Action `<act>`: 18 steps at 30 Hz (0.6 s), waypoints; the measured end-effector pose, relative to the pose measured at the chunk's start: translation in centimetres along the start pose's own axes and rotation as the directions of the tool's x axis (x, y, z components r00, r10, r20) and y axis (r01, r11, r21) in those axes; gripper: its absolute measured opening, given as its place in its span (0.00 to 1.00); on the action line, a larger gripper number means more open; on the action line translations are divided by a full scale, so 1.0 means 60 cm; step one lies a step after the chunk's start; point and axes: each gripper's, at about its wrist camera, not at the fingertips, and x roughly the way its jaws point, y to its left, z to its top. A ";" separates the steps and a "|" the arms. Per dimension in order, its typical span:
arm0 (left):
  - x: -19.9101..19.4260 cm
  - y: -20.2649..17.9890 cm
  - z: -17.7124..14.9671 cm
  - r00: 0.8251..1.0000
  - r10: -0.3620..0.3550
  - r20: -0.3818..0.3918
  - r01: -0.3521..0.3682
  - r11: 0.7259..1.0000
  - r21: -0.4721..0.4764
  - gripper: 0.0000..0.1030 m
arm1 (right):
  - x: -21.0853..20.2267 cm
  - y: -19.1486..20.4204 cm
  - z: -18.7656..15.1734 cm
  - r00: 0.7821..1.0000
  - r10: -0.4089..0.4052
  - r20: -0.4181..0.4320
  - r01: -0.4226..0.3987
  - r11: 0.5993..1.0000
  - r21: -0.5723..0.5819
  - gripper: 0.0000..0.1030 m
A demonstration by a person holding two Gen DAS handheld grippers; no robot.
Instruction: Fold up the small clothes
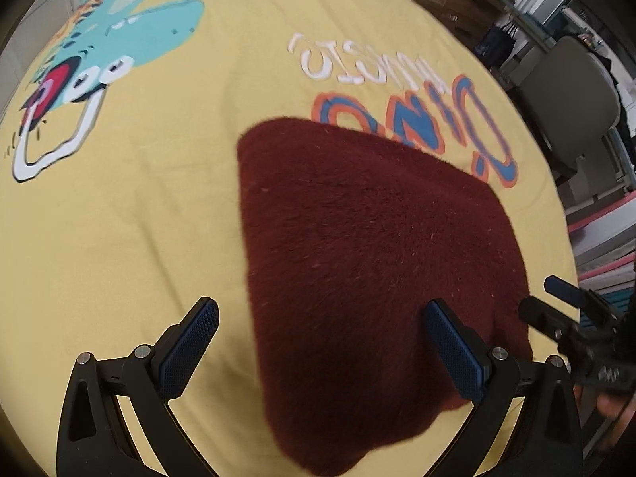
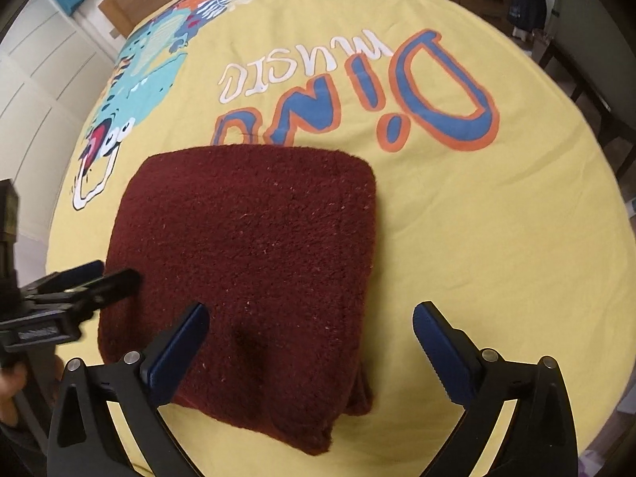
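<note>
Folded maroon garment [image 2: 246, 262], near edge behind gripper [image 2: 310, 342]

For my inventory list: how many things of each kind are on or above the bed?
Dark red folded garment: 1
Yellow printed bed cover: 1
Grippers: 2, the left gripper and the right gripper, both open
Total: 4

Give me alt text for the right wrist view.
A folded dark red fleece garment lies on a yellow dinosaur-print cloth. The right tongs hang open above its near edge, holding nothing, and the left tongs reach in from the left.
</note>
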 end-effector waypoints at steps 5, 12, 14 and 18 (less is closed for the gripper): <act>0.045 -0.002 -0.003 0.998 0.059 -0.035 -0.058 0.998 0.022 0.99 | 0.026 -0.002 -0.003 0.999 0.004 -0.033 -0.005 1.000 -0.009 0.99; 0.076 0.047 -0.025 0.999 0.009 -0.050 -0.010 1.000 -0.025 1.00 | 0.079 -0.010 -0.012 0.997 0.041 -0.070 -0.041 0.999 0.007 0.99; 0.081 0.050 -0.027 0.999 0.004 -0.049 -0.005 1.000 -0.020 1.00 | 0.087 -0.015 -0.013 0.996 0.054 -0.075 -0.052 0.998 0.022 0.99; 0.083 0.053 -0.036 1.000 -0.009 -0.012 0.009 1.000 -0.001 1.00 | 0.101 -0.030 -0.015 0.990 0.102 -0.095 -0.099 0.994 0.045 0.98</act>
